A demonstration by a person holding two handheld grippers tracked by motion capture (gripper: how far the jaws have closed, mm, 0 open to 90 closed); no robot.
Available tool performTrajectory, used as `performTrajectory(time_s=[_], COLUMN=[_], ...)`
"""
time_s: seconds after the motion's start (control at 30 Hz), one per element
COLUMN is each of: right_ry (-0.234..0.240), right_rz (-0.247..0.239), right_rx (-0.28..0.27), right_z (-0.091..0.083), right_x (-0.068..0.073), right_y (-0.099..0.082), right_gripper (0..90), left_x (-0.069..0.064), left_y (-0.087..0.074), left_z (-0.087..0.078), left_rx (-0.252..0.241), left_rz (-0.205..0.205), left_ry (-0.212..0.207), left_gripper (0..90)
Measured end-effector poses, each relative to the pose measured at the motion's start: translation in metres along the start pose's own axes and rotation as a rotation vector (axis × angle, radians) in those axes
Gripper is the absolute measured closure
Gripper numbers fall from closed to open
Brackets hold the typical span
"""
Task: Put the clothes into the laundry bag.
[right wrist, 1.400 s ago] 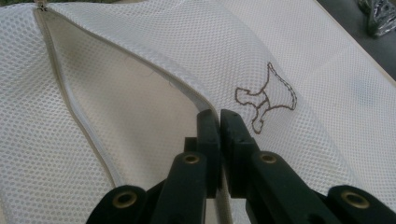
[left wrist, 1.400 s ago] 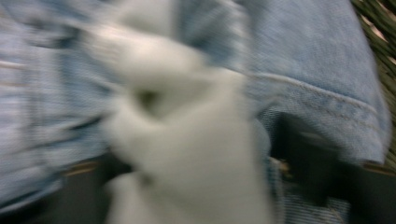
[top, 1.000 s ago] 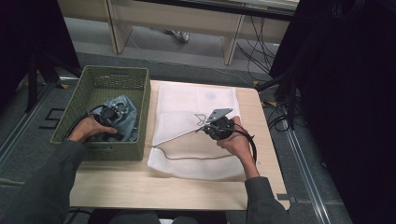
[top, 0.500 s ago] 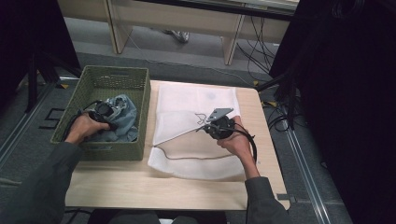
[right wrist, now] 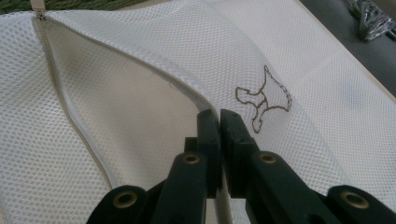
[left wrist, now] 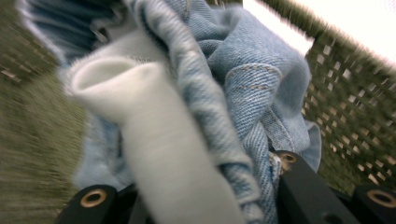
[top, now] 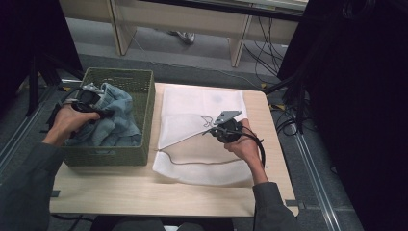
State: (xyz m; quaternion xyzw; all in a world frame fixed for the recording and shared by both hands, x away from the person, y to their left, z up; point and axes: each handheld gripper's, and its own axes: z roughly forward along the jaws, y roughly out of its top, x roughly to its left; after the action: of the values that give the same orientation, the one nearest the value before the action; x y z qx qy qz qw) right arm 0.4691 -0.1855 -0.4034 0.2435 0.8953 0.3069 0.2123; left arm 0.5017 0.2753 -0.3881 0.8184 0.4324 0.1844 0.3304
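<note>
Denim garment (top: 113,120) gripped over the green woven basket (top: 144,96), mesh bag (top: 192,110) pinched open on the surface.
My left gripper (top: 89,98) fingers have just closed onto the denim; my right gripper (right wrist: 219,116) fingers clamp the bag's zipper edge.

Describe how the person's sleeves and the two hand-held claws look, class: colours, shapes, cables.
Both sleeves are dark grey. The right claw has a round black body, a grey three-cornered plate on top and a black looping cable. Its jaws are black, flat bars with brass-coloured rivets. The left claw is black too.
</note>
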Motion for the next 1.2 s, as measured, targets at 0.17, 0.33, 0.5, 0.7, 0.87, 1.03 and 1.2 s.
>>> performTrajectory(time_s=[0.17,0.33,0.5,0.7,0.87,1.03,1.2], right_ry=[0.002,0.003,-0.003,-0.001,-0.001,-0.002,-0.002], right_rz=[-0.007,-0.013,-0.018,-0.002,0.002,0.005,0.004], right_rx=[0.001,-0.002,-0.011,-0.010,-0.011,-0.011,-0.011], right_z=[-0.001,-0.001,-0.001,-0.002,-0.002,-0.002,-0.003], right_x=[-0.001,-0.002,-0.002,-0.002,-0.002,-0.002,-0.002], right_y=[0.000,0.001,0.001,0.000,0.001,0.001,0.001], right_gripper=[87.5,87.5,87.5,87.5,87.5,87.5,87.5], left_x=[0.001,-0.003,-0.009,-0.015,-0.021,-0.027,-0.033], left_y=[0.009,0.016,0.024,0.032,0.036,0.041,0.048], left_z=[-0.029,-0.051,-0.073,-0.094,-0.105,-0.116,-0.133], left_rx=[-0.078,-0.155,-0.211,-0.262,-0.294,-0.312,-0.353], left_rz=[-0.020,-0.027,-0.012,-0.023,-0.013,0.002,0.018], left_ry=[-0.007,-0.013,-0.023,-0.032,-0.046,-0.051,-0.060], left_gripper=[73.1,73.1,73.1,73.2,73.2,73.2,73.2])
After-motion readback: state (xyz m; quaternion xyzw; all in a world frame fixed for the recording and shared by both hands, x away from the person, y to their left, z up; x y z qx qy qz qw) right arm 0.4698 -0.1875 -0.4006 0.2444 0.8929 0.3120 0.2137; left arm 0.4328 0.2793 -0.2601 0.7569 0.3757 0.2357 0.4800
